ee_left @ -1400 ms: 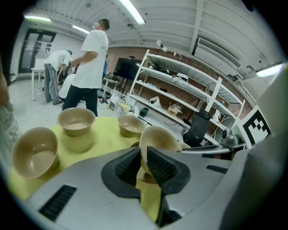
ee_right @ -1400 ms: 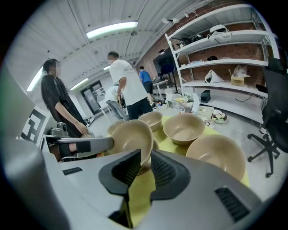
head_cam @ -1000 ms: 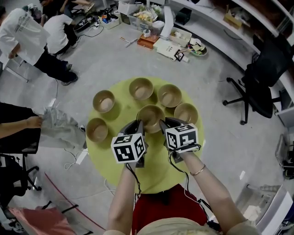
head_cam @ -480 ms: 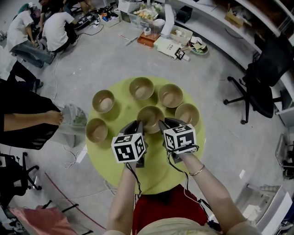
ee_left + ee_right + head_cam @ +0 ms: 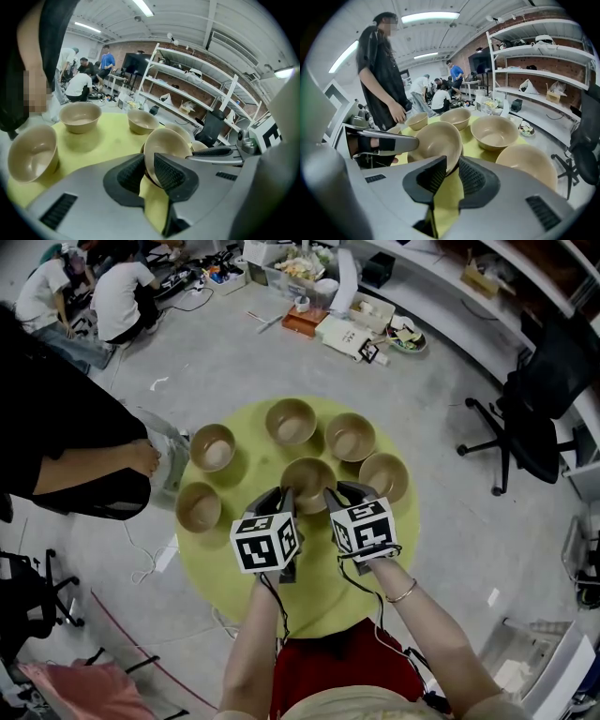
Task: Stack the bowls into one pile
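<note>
1. Bowl [image 5: 307,474] in the middle of the round yellow worktop [image 5: 314,592], with other bowls [image 5: 290,421] around it.
2. Left hand-held gripper [image 5: 281,498] is clamped on its rim.
3. Right hand-held gripper [image 5: 335,495] is clamped on the rim too.

Bright, even lighting; fisheye-warped edges
</note>
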The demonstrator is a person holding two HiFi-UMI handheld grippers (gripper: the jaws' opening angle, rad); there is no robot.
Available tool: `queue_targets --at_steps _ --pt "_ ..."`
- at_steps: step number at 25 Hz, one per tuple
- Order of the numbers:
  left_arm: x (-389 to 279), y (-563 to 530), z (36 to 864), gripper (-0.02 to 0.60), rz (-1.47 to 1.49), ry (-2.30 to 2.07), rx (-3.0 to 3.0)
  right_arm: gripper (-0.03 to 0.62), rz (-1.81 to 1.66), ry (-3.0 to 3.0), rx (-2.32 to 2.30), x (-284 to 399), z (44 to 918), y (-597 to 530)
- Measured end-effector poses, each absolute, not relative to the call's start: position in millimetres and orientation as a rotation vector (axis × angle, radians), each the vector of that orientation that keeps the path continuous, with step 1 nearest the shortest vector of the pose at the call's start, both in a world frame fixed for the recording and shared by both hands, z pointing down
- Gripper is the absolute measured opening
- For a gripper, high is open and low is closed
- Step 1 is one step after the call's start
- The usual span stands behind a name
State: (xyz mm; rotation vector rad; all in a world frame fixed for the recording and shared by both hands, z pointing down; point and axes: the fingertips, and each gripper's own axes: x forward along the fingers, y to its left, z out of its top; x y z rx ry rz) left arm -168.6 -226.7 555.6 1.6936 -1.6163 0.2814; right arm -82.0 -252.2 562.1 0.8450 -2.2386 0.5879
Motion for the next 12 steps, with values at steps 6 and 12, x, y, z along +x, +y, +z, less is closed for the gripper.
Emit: queue_targets --at_steps 6,12 --pt "-175.1 -227.9 554.2 0.074 0.284 -1.624 1.684 0.091 0.533 -2.235 0.850 -85.1 563.8 -253.4" --pt "-177.5 -228.6 555.9 0.078 0.281 -1.633 1.675 0.092 0.560 -2.252 0.891 -84.6 560.2 -256.1"
